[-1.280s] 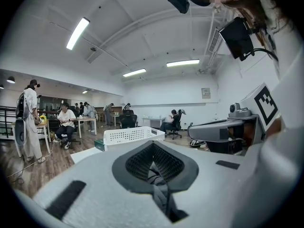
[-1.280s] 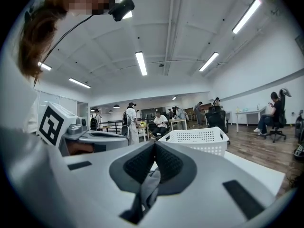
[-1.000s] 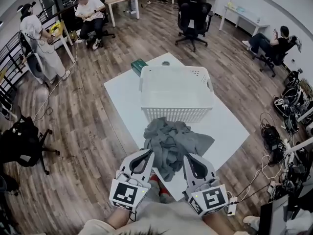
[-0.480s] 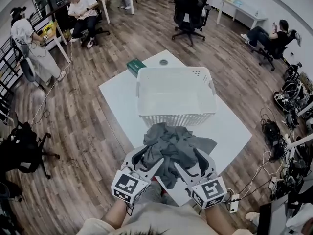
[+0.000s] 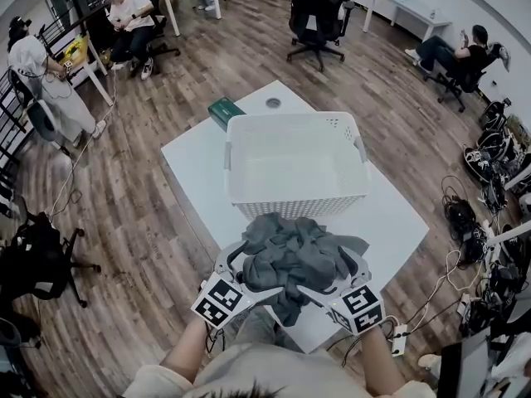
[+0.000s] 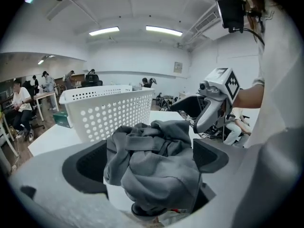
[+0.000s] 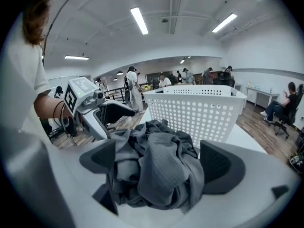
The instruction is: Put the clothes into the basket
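Note:
A crumpled grey pile of clothes (image 5: 294,254) lies on the white table (image 5: 199,160), just in front of the white perforated basket (image 5: 297,207), which holds nothing I can see. My left gripper (image 5: 249,274) and right gripper (image 5: 333,276) flank the pile from the near side. Both have just been opening, and the cloth sits between each pair of jaws. In the left gripper view the clothes (image 6: 156,167) fill most of the gap of the left gripper (image 6: 147,161), with the basket (image 6: 109,113) behind. The right gripper (image 7: 161,167) stands wide round the clothes (image 7: 159,172).
A green box (image 5: 226,110) and a small round object (image 5: 273,103) lie on the table behind the basket. The table's near corner is under my grippers. Office chairs (image 5: 315,15), seated people and floor cables (image 5: 465,222) surround the table.
Both grippers have come down with the grey bundle and spread their jaws. The clothes, which hung pinched between them, now rest on the table.

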The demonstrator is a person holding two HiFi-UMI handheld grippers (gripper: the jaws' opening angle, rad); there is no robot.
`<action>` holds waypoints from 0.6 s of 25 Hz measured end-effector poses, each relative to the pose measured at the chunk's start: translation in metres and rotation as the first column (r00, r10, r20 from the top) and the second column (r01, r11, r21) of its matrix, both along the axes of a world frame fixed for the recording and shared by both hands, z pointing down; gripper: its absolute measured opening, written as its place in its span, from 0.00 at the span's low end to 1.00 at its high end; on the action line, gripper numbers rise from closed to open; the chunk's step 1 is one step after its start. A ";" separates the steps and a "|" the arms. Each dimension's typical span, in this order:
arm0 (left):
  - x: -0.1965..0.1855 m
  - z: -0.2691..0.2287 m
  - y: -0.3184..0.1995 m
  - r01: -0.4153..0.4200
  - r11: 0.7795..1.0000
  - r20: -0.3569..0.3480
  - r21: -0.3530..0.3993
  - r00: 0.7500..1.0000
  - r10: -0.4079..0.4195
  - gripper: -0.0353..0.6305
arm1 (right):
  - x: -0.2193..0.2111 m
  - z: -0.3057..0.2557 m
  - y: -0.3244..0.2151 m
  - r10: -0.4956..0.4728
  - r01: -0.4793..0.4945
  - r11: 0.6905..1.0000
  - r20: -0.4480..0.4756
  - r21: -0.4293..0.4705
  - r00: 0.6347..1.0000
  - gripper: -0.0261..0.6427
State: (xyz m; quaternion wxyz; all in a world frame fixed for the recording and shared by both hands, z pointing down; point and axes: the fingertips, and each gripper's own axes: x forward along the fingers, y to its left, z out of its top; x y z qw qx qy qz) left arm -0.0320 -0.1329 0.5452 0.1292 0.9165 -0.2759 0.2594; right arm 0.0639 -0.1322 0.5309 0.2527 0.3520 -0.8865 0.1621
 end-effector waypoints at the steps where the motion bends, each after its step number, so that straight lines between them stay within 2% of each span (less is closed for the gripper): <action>1: 0.001 0.006 -0.002 -0.013 1.000 0.009 -0.018 1.000 0.013 0.88 | 0.002 0.009 -0.001 -0.017 0.016 0.999 -0.022 -0.030 1.000 0.81; 7: 0.012 0.057 -0.001 -0.122 0.985 0.106 -0.121 0.985 0.135 0.93 | 0.009 0.062 -0.012 -0.064 0.044 0.985 -0.113 -0.168 0.991 0.85; 10: 0.020 0.075 0.000 -0.140 0.974 0.116 -0.179 0.980 0.162 0.93 | 0.011 0.090 -0.010 -0.084 0.045 0.969 -0.154 -0.245 0.985 0.85; 15: 0.028 0.110 -0.002 -0.159 0.961 0.168 -0.226 0.965 0.199 0.93 | 0.015 0.124 -0.007 -0.098 0.037 0.939 -0.164 -0.341 0.982 0.87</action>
